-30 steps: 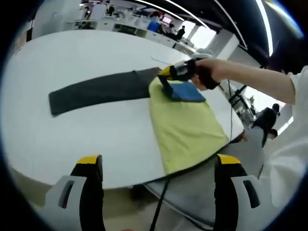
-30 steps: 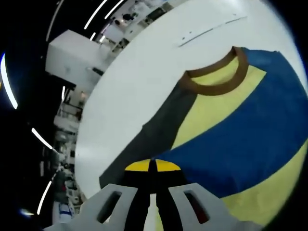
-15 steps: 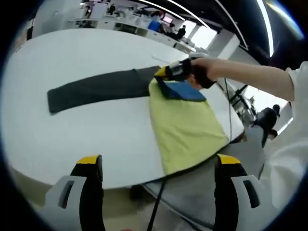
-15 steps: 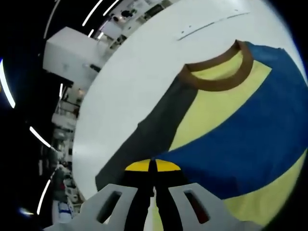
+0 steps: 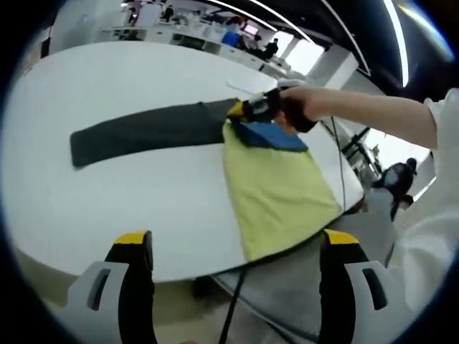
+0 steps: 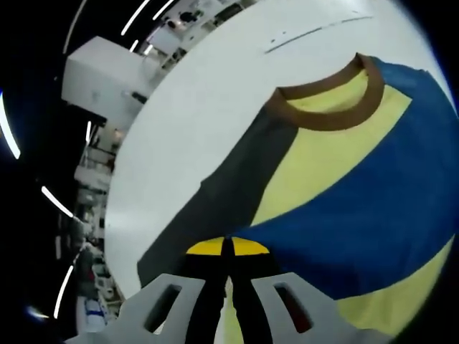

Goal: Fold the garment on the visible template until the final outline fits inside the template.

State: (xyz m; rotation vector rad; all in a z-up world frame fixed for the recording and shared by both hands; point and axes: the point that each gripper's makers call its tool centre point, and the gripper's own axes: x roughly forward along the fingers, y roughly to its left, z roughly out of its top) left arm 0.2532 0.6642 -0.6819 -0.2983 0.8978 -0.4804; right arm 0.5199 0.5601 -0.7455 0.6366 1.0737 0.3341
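Wide bare tabletop (image 5: 143, 79) lies open beyond and before the dark sleeve (image 5: 143, 132) — only the garment (image 5: 276, 186) and the right tongs (image 5: 240, 111) pinching its fold occupy the near edge.

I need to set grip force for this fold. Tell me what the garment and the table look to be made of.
Garment: soft knit fabric, probably cotton jersey; matte, lying limp and flat, with a ribbed-looking brown collar. The dark sleeve looks like the same cloth. Table: hard, smooth white surface, perhaps laminate; faintly glossy. The right gripper is shut on the garment.
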